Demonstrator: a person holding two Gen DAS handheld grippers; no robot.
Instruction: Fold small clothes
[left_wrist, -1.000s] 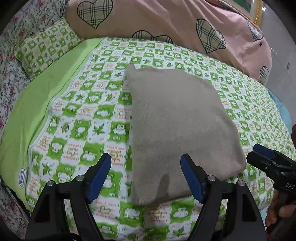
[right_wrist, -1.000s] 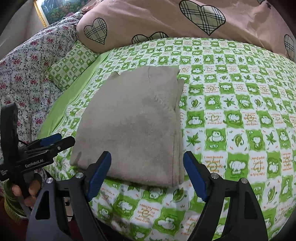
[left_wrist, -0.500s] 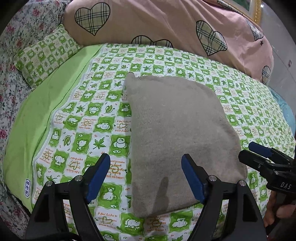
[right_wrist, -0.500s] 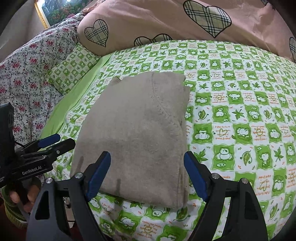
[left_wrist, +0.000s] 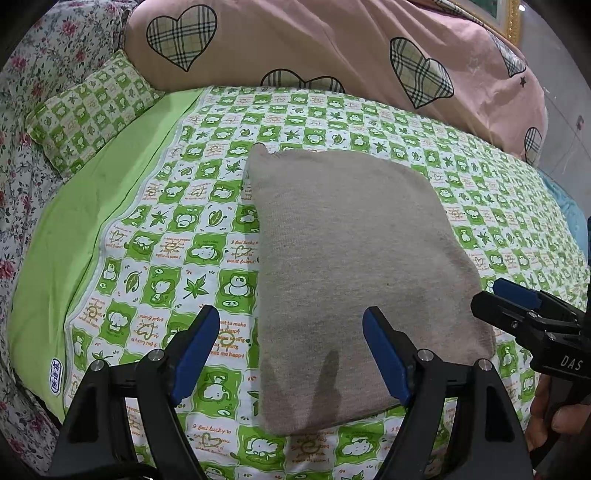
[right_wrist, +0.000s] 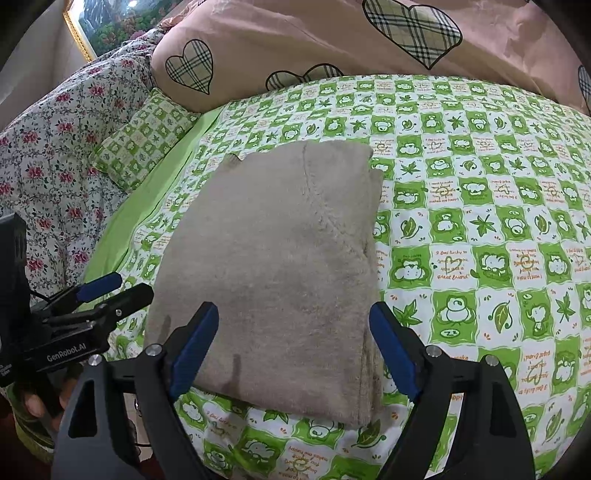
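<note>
Fingers (left_wrist: 199, 347) of both grippers spread, holding nothing; folded beige garment (left_wrist: 354, 266) runs lengthwise away from them.

Both wrist views over garment (left_wrist: 354, 280)

Pretty clearly a home bedroom: bed with a green cartoon sheet (left_wrist: 177, 236), pink heart duvet (left_wrist: 332, 48), floral quilt (right_wrist: 55, 155), small pillow (left_wrist: 88, 110), framed picture (right_wrist: 110, 22) on the wall.
</note>
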